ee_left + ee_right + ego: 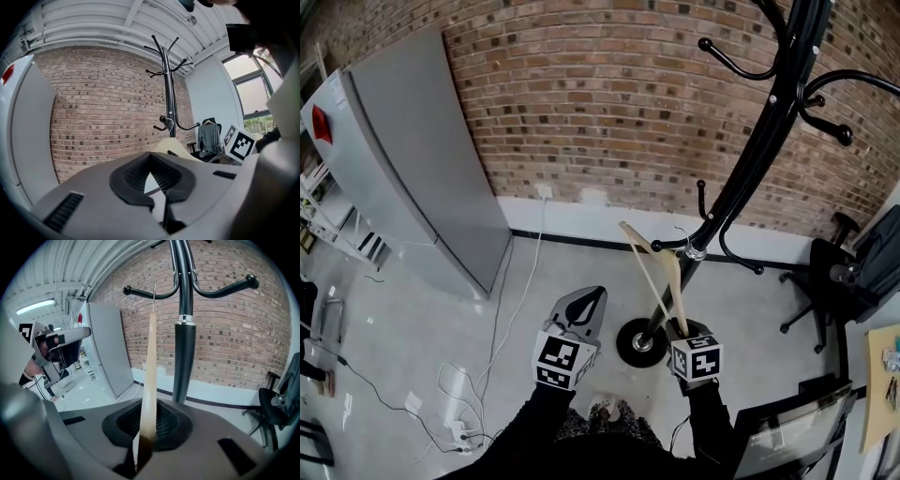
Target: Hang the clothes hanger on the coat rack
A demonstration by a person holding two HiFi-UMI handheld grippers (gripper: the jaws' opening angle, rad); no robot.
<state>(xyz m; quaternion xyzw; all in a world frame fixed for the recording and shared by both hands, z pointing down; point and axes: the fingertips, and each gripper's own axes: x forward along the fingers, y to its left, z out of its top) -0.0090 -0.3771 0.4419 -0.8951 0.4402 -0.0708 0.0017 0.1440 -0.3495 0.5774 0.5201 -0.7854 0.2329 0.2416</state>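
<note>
Note hanger clamped by one end in right claw, long axis running up-frame to hook at rack's left peg, seating unclear; left claw shut, empty, lower centre of head view.

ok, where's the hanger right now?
Head view, right of centre: the wooden hanger stands clamped in the right gripper, its hook up at a lower arm of the coat rack.

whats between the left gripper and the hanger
Nothing: in the head view only bare floor shows between the left gripper and the hanger, which the right gripper holds.
</note>
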